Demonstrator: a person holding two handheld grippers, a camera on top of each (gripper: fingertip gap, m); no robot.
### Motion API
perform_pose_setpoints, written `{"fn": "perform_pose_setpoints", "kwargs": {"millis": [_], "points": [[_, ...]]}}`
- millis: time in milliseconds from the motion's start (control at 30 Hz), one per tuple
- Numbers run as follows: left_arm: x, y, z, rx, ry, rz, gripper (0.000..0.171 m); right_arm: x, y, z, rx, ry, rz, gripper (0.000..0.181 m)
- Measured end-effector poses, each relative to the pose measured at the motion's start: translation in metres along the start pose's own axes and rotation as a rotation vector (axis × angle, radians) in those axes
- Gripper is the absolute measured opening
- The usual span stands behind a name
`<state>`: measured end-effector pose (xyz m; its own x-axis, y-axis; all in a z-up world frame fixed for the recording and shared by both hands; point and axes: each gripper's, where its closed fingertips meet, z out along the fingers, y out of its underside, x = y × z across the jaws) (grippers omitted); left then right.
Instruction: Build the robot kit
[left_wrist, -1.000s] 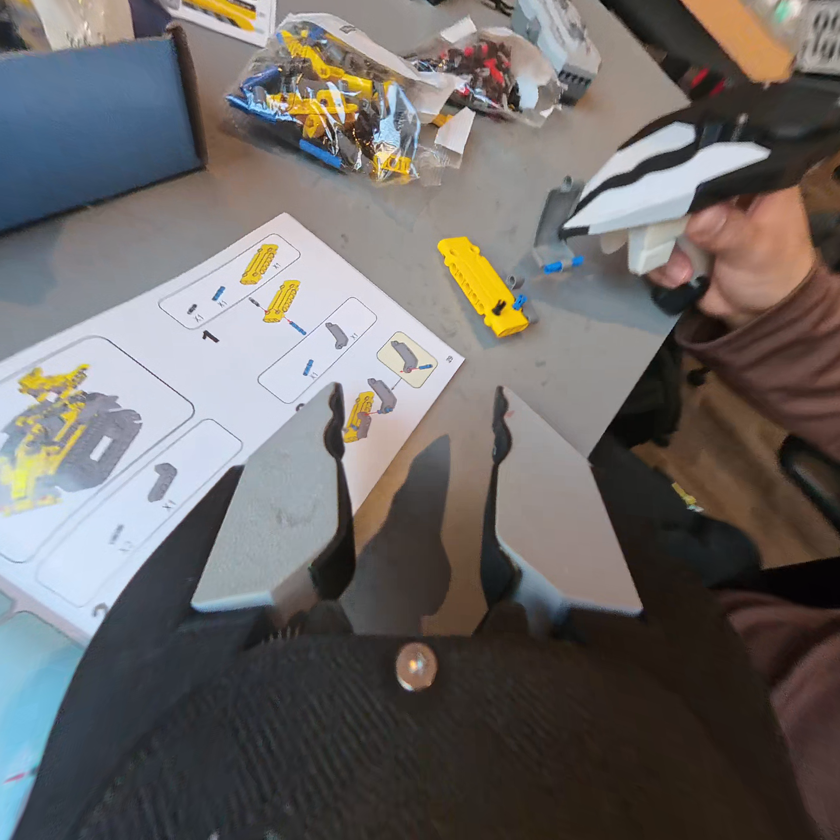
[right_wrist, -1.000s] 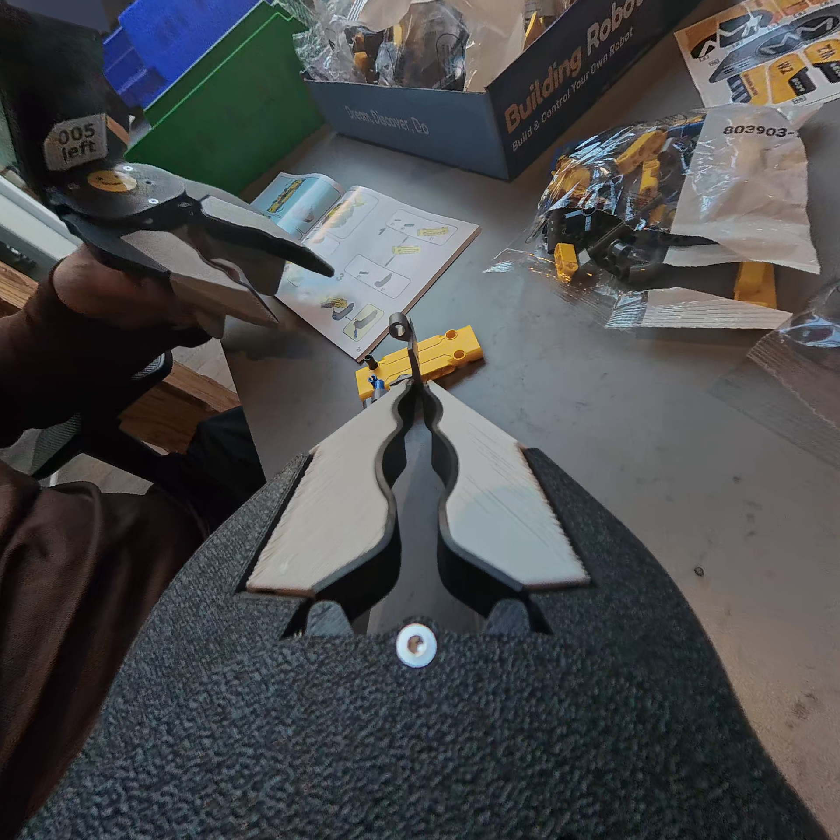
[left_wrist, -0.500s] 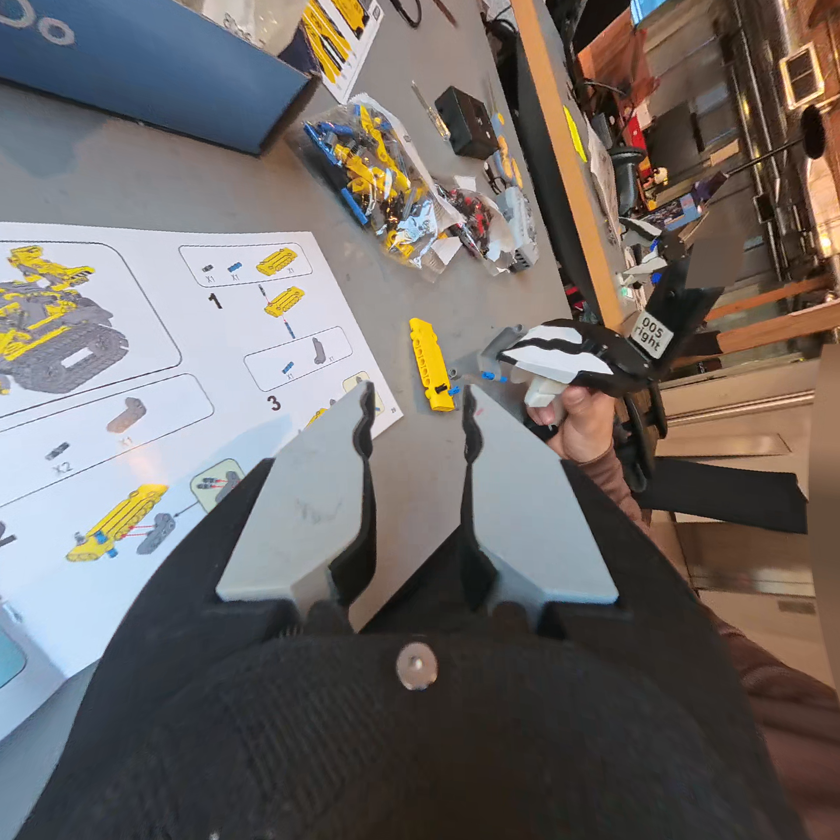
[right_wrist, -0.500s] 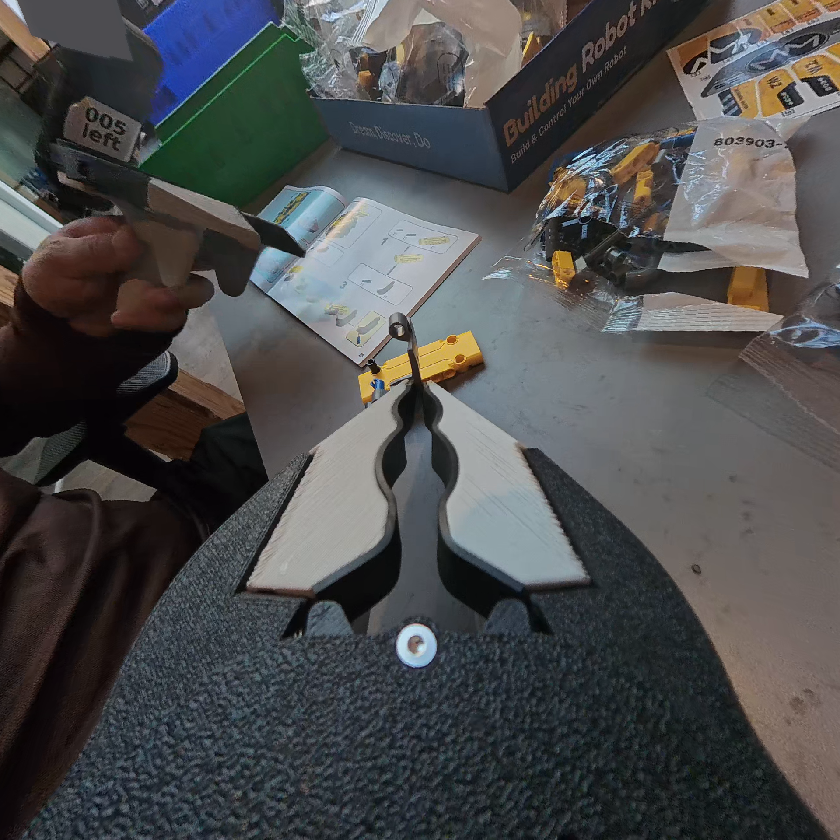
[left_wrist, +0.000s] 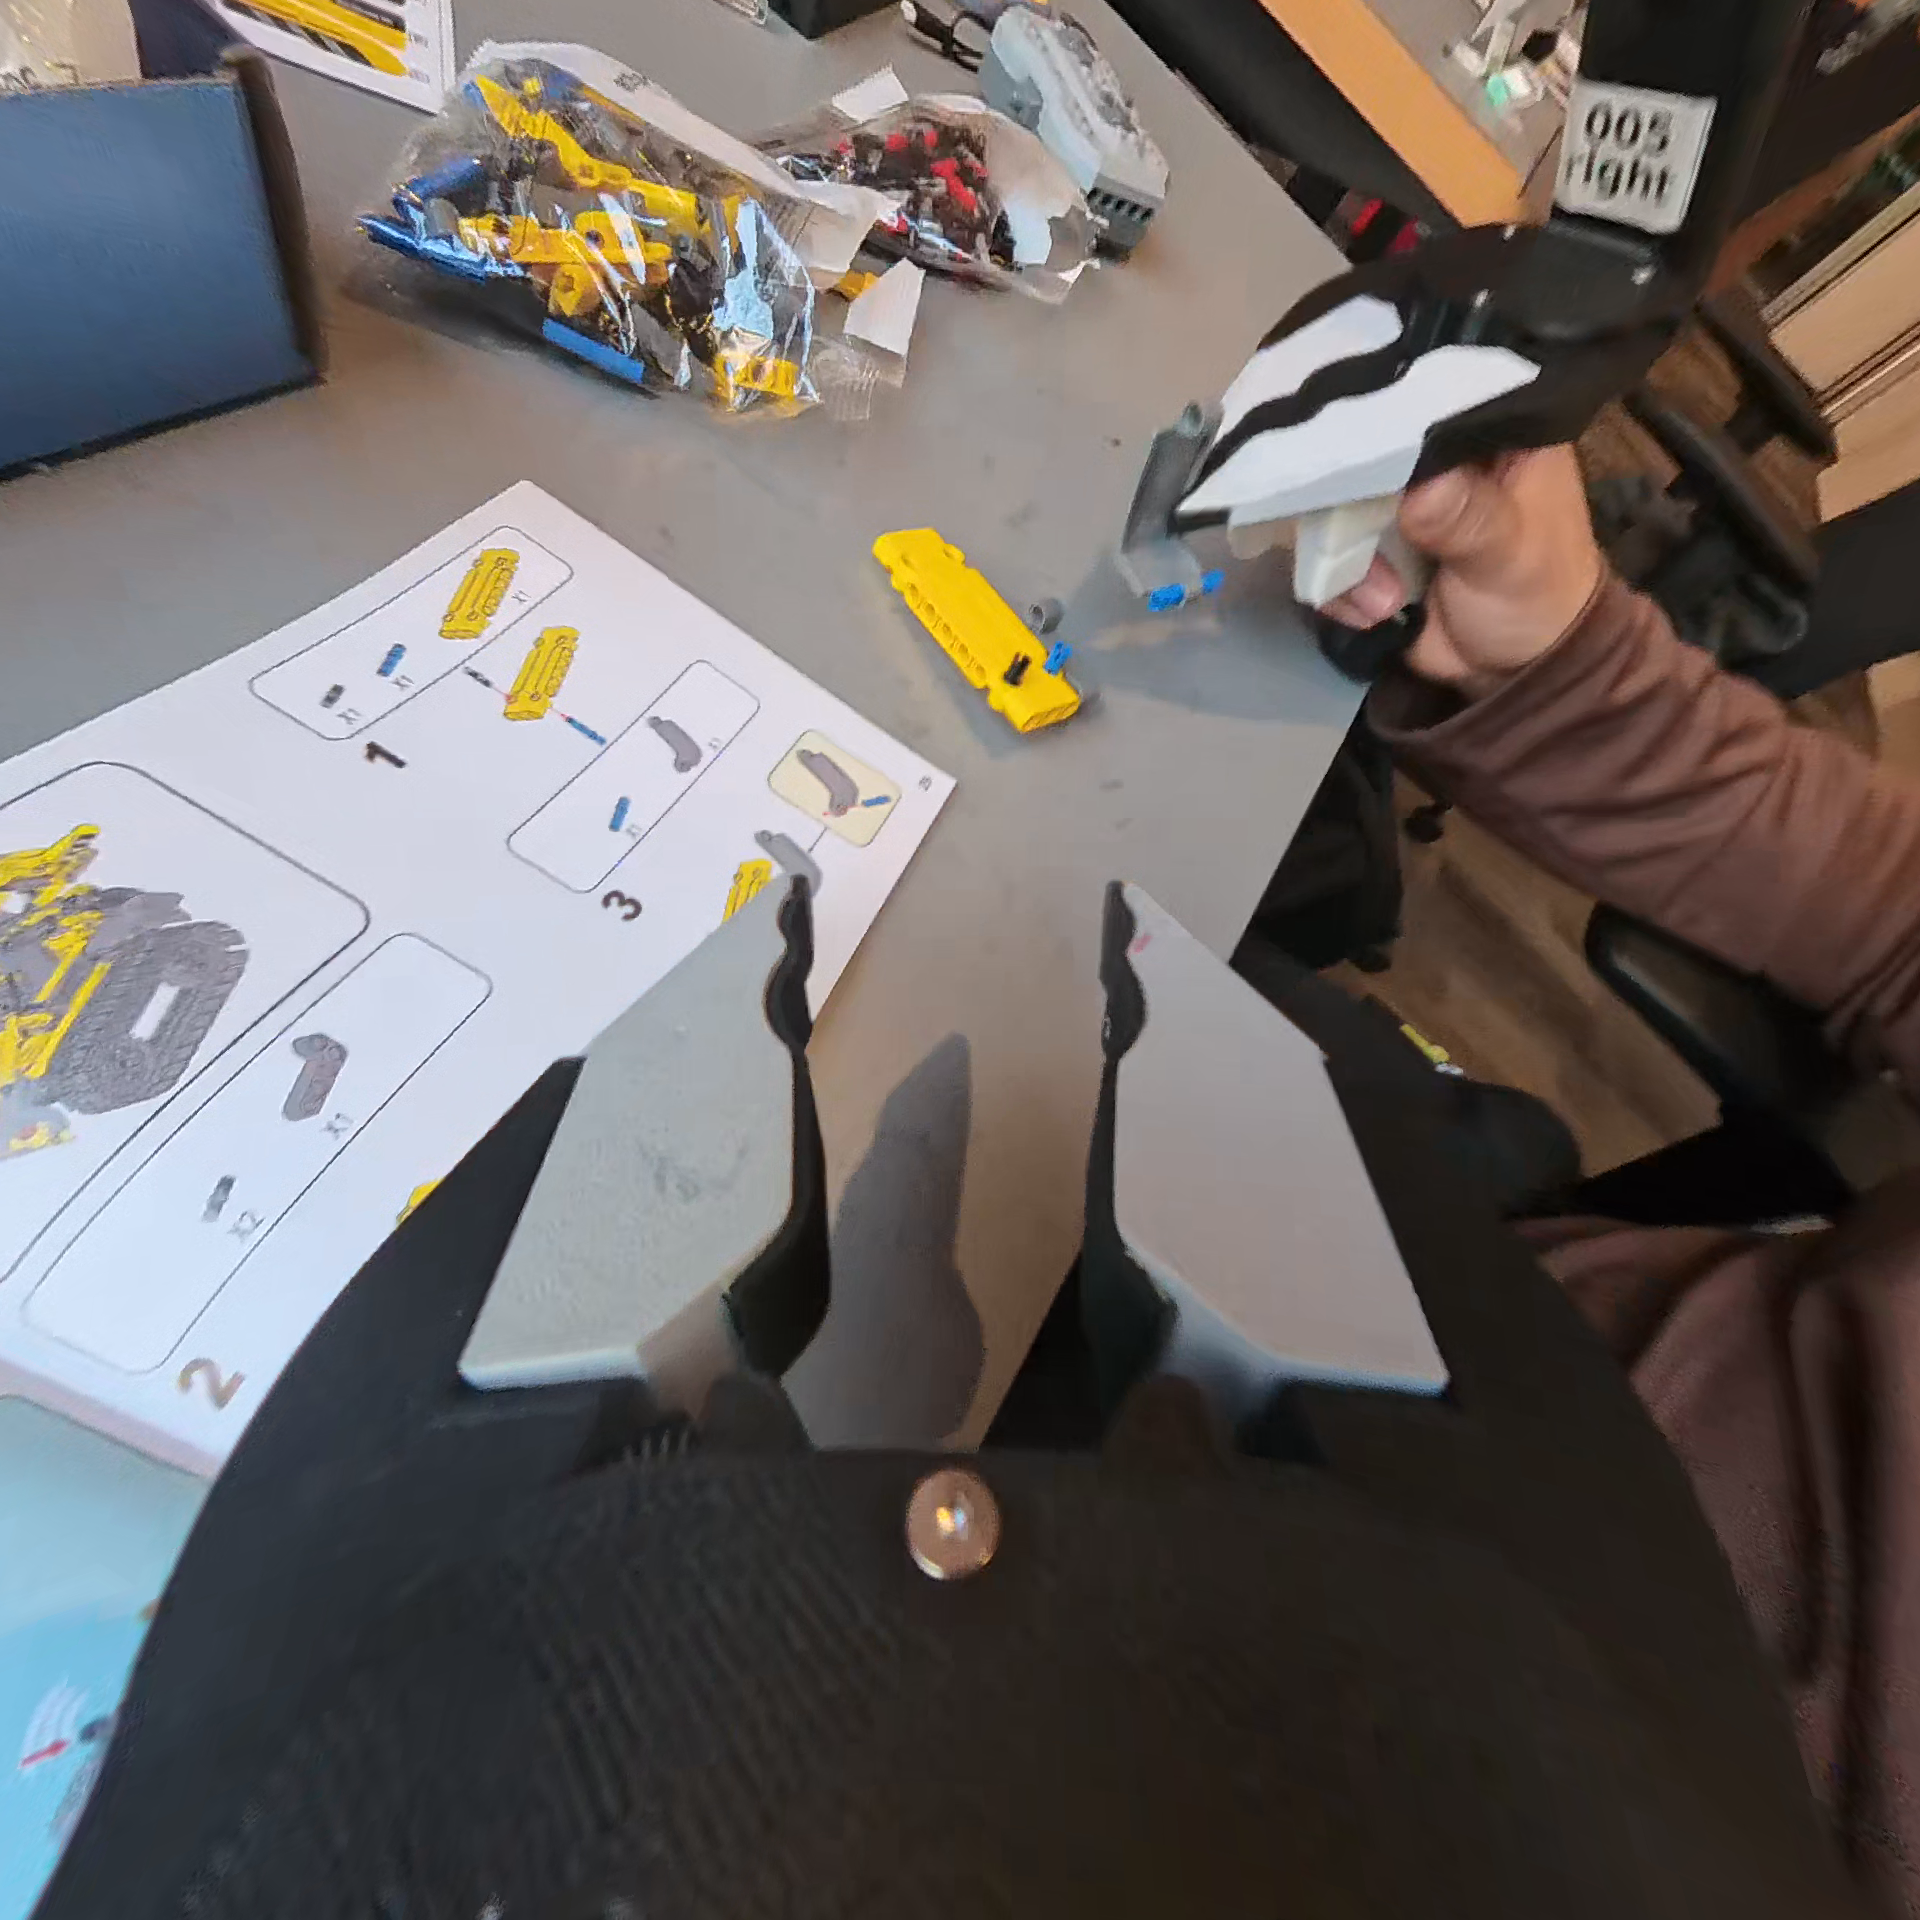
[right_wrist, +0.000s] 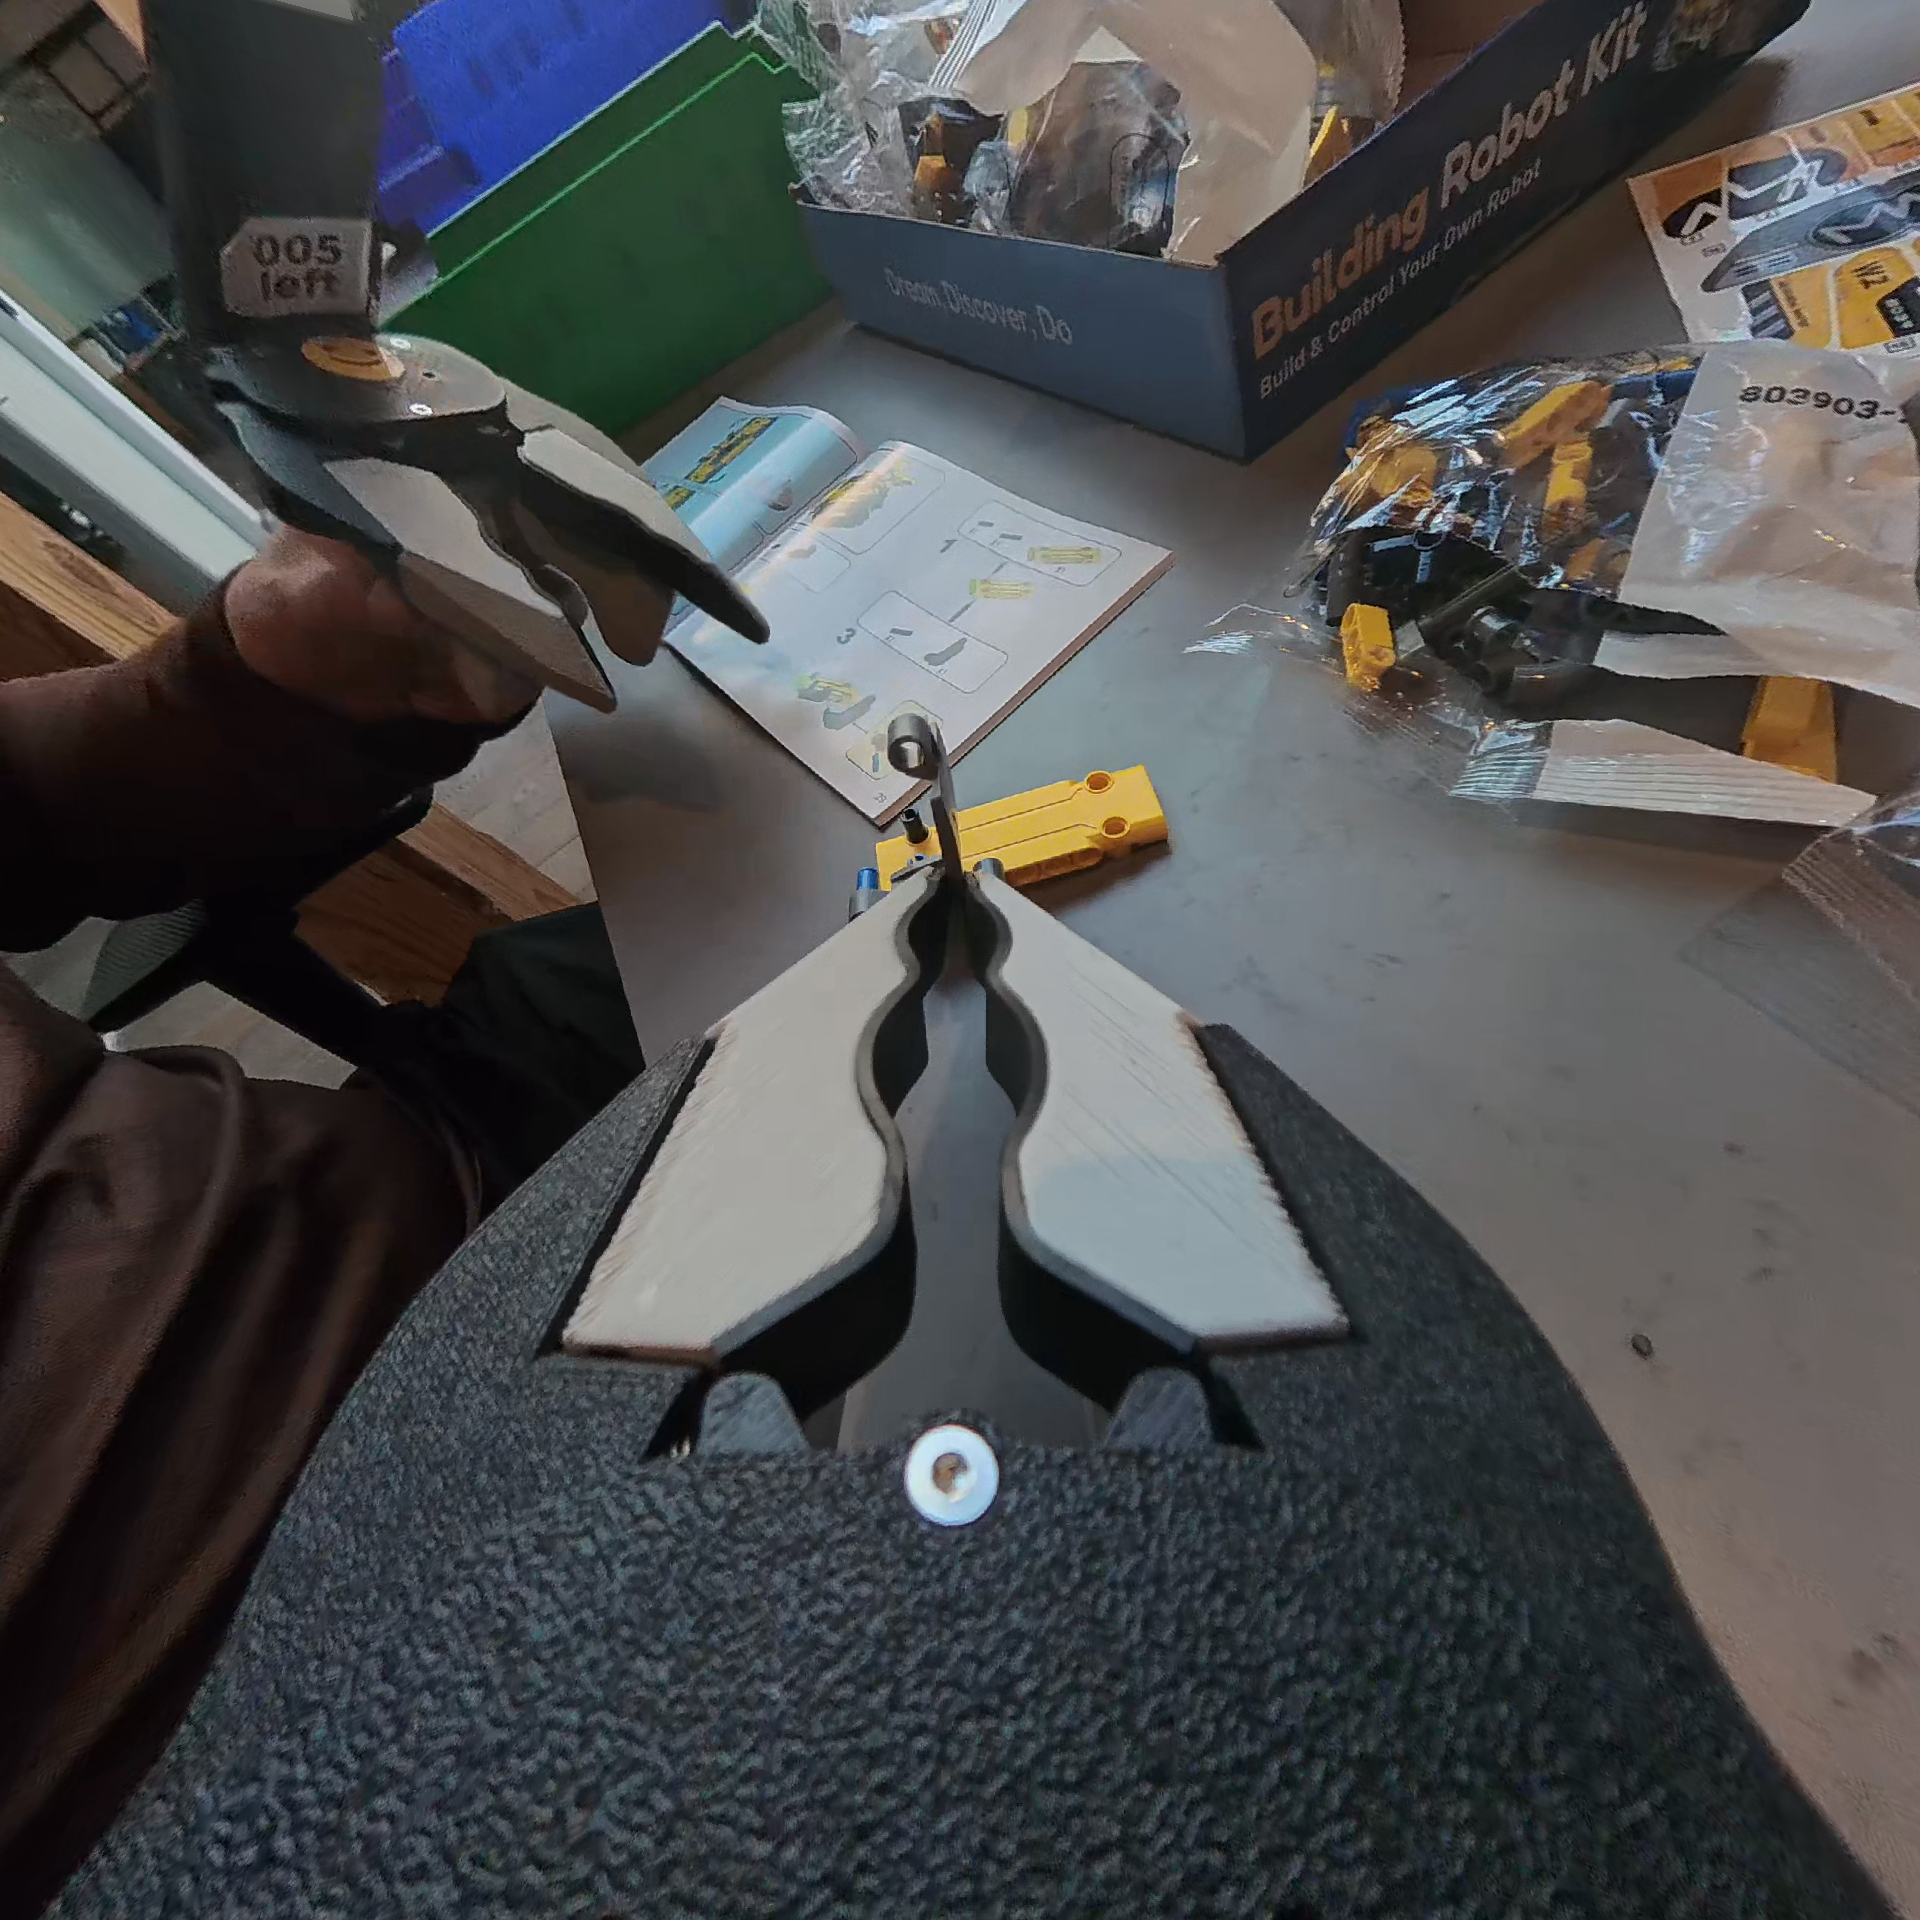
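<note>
Each gripper (left_wrist: 951, 904) has a black grainy body, two light grey pointed fingers (right_wrist: 769, 1122) with black wavy inner edges, and one silver screw (right_wrist: 950, 1475). The person wears a brown long sleeve (left_wrist: 1662, 769).

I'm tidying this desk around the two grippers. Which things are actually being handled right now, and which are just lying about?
Handled or close by:
- right gripper, shut on a grey bent piece
- left gripper, open, holding nothing
- yellow beam and blue pin on the table

Lying about:
- open booklet
- bags of parts
- blue box
- green bin
</note>
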<state>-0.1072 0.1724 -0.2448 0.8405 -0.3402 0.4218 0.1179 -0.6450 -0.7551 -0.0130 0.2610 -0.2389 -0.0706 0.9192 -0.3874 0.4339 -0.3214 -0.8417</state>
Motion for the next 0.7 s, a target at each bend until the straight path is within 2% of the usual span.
{"fn": "perform_pose_setpoints", "kwargs": {"millis": [67, 167, 367, 467, 600, 700], "points": [[-0.003, 0.007, -0.003, 0.005, -0.023, 0.073, 0.054, -0.002, -0.002, -0.002, 0.019, -0.010, -0.004, 0.002], [-0.009, 0.018, -0.005, -0.023, -0.063, 0.185, 0.045, -0.004, -0.004, -0.005, 0.039, -0.020, -0.011, 0.002], [-0.004, 0.016, -0.009, -0.008, 0.008, 0.212, 0.039, -0.003, -0.006, -0.011, 0.066, 0.048, -0.064, 0.002], [-0.011, 0.012, -0.016, -0.039, -0.037, 0.241, 0.039, -0.006, -0.010, -0.015, 0.099, 0.028, -0.064, 0.002], [-0.013, -0.002, -0.019, -0.020, -0.018, 0.295, 0.038, 0.002, -0.018, -0.022, 0.159, 0.003, 0.016, 0.002], [-0.018, 0.001, -0.009, -0.048, -0.003, 0.330, 0.040, 0.007, -0.020, -0.024, 0.162, -0.052, 0.067, 0.002]]}}
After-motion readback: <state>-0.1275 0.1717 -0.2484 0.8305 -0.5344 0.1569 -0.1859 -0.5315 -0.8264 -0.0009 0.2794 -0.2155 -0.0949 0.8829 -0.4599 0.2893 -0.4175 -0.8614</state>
